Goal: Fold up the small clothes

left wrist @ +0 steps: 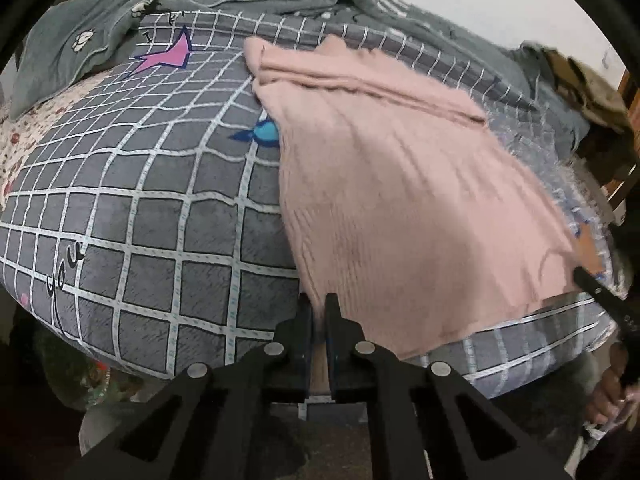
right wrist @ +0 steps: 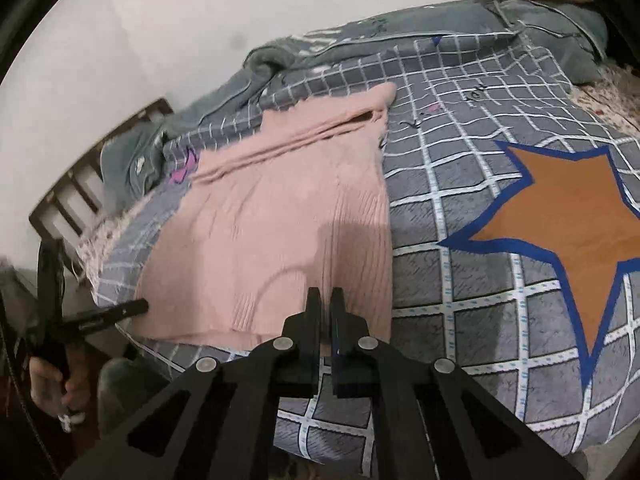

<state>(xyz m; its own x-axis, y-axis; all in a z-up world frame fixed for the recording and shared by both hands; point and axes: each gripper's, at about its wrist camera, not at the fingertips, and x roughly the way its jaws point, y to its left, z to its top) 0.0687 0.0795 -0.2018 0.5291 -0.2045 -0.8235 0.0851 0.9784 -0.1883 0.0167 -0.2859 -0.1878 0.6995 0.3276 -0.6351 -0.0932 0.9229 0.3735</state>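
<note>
- Pink ribbed knit sweater (left wrist: 384, 200) lies spread on a grey bed cover with a white grid print (left wrist: 140, 220), its hem at the near edge of the bed and its neck end toward the far side by the wall.
- A sleeve or side panel appears already turned in across the far part of the garment, where a doubled band of knit shows in both wrist views; the wide body panel is not yet folded.
- The left gripper (left wrist: 319, 304), black and 2-fingered, sits at the near left corner of the hem with its jaws drawn together on pink knit, which shows in the narrow slot between them.
- The right gripper (right wrist: 325, 300) sits at the near right part of the hem, jaws likewise closed, with a sliver of pink visible between them, so it appears to pinch the fabric.
- With both near corners apparently held, the step in hand looks like carrying the hem toward the far end to halve the body.
- Judged from this, the fold is at an early-to-middle stage: 1 tuck made, the main fold and any final halving left.
- A crumpled grey-green fleece blanket (left wrist: 100, 32) lies along the far edge.
</note>
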